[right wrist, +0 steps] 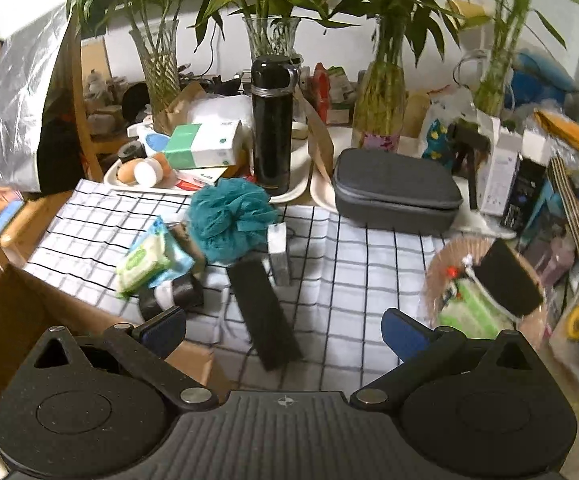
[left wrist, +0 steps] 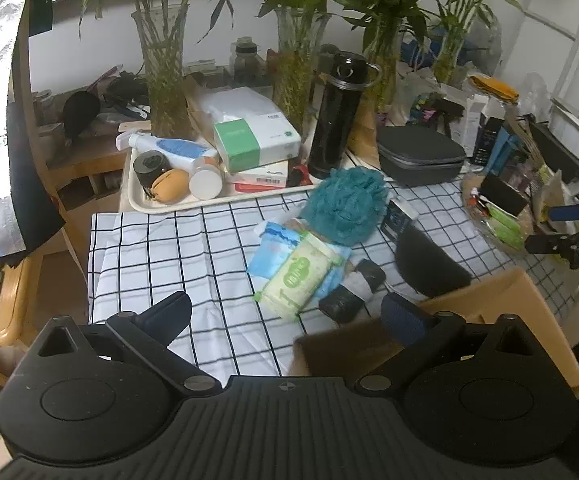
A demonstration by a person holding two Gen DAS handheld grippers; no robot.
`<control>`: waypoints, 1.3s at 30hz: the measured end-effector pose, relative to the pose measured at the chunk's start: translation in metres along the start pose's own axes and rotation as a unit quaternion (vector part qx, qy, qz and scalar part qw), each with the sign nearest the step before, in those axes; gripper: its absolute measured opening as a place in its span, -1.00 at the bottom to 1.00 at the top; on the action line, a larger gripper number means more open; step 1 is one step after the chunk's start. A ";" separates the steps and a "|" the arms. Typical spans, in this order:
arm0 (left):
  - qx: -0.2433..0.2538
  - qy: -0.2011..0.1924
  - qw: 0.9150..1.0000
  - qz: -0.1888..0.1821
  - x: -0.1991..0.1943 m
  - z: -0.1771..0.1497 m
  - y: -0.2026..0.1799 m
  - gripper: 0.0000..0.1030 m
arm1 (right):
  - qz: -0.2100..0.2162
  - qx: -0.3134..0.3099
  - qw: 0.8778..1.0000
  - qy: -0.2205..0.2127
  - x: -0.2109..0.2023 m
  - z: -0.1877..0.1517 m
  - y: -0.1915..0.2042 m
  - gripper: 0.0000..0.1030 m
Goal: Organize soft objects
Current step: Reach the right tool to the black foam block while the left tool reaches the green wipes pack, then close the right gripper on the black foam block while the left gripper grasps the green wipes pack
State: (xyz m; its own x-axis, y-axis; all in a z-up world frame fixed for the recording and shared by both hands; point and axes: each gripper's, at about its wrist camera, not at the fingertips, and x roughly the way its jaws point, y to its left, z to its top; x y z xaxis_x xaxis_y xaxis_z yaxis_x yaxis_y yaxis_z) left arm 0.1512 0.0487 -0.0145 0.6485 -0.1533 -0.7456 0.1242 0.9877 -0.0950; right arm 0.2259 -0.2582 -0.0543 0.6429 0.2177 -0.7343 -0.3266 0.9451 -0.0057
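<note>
Left wrist view: the left gripper (left wrist: 287, 312) hangs wide open over the checked cloth (left wrist: 161, 256), holding nothing. Mid-cloth lie a wipes pack (left wrist: 295, 276) and, towards the far edge, a teal loofah (left wrist: 345, 204) (touching). A cardboard box (left wrist: 501, 300) sits at the near right corner.

Right wrist view: the right gripper (right wrist: 285, 326) gapes empty above a black pouch (right wrist: 263, 312); the loofah (right wrist: 231, 220) sits beyond.

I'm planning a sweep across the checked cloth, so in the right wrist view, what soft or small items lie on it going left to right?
Green wipes pack → teal bath pouf → black flat block → round basket at the cloth's right edge. Both grippers' jaws are open and empty.
</note>
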 end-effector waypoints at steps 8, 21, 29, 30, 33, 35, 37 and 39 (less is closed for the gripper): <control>-0.014 -0.009 1.000 -0.021 0.029 0.014 0.021 1.00 | 0.029 0.006 0.999 0.025 0.054 0.011 -0.018 1.00; 0.001 -0.030 0.998 -0.059 0.092 0.032 0.043 1.00 | 0.095 -0.031 0.994 0.051 0.137 0.012 -0.013 0.88; 0.034 -0.019 0.994 -0.098 0.140 0.020 0.050 1.00 | 0.122 -0.063 0.987 0.088 0.164 0.005 -0.002 0.66; 0.046 -0.018 0.994 -0.101 0.144 0.019 0.048 1.00 | 0.122 -0.063 0.986 0.095 0.167 0.004 -0.002 0.57; 0.069 -0.007 0.991 -0.110 0.157 0.015 0.045 1.00 | 0.119 -0.078 0.983 0.112 0.176 0.000 -0.001 0.31; 0.082 0.007 0.989 -0.123 0.166 0.013 0.042 1.00 | 0.112 -0.088 0.983 0.119 0.179 -0.003 0.001 0.13; 0.101 0.015 0.986 -0.133 0.174 0.009 0.035 1.00 | 0.114 -0.091 0.981 0.127 0.181 -0.005 0.001 -0.08; 0.125 0.024 0.981 -0.146 0.179 0.005 0.027 1.00 | 0.115 -0.087 0.981 0.131 0.182 -0.007 0.001 -0.10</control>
State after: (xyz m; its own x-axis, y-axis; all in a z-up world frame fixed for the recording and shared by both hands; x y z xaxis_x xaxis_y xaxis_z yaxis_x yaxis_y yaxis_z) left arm 0.2745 0.0480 -0.1478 0.5223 -0.4205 -0.7419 0.4835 0.8626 -0.1486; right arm 0.3377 -0.2191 -0.1921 0.3456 0.3284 -0.8790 -0.5702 0.8175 0.0812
